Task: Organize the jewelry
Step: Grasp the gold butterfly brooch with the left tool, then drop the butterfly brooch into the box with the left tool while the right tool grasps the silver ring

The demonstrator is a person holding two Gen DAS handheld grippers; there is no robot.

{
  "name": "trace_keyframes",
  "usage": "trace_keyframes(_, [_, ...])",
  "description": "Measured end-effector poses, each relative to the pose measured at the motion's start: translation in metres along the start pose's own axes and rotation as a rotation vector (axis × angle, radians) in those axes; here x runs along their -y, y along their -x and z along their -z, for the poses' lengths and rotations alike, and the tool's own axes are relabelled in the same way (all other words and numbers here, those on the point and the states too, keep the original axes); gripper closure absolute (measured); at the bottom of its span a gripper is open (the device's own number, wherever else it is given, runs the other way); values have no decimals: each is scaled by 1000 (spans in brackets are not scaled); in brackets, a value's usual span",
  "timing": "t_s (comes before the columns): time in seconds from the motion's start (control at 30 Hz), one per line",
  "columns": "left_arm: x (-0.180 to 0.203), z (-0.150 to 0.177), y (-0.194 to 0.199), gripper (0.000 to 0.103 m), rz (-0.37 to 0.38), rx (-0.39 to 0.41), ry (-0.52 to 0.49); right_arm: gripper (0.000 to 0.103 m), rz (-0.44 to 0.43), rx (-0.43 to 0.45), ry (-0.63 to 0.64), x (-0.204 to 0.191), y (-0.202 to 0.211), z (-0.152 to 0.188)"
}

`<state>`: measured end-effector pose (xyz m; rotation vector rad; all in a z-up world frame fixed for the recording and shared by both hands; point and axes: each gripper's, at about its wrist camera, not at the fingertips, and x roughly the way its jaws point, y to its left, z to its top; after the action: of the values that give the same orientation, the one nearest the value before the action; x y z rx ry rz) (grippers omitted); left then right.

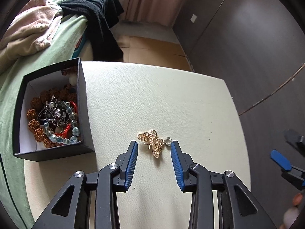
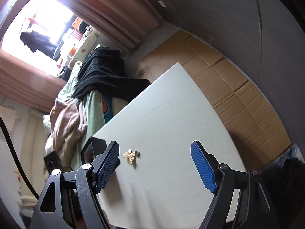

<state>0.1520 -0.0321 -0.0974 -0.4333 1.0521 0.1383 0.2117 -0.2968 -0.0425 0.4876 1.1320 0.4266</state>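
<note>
A gold butterfly brooch lies on the cream table, with a small silver piece touching its right side. My left gripper is open, its blue fingertips on either side of the brooch, low over the table. A black box at the table's left holds beaded bracelets and chains. My right gripper is open and empty, held back above the table's near right side; it also shows in the left wrist view. The brooch and box appear small in the right wrist view.
A bed with green sheet, a beige blanket and a black cloth lies left of the table. Cardboard covers the floor beyond the table. A dark wardrobe stands to the right.
</note>
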Motion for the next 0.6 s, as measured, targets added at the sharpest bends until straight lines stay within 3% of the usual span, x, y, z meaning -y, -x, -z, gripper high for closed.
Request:
trace_keyframes(0.43, [7, -1, -32, 66, -72, -7, 14, 25, -12, -18, -23, 3, -9, -3])
trace_keyframes(0.5, [6, 0, -32, 76, -77, 6, 15, 25, -6, -22, -18, 2, -11, -3])
trace_keyframes(0.53, [5, 0, -32, 85, -79, 9, 15, 25, -1, -22, -13, 1, -12, -2])
trace_keyframes(0.6, [2, 0, -32, 87, -55, 15, 21, 25, 3, -29, -1, -2, -16, -1])
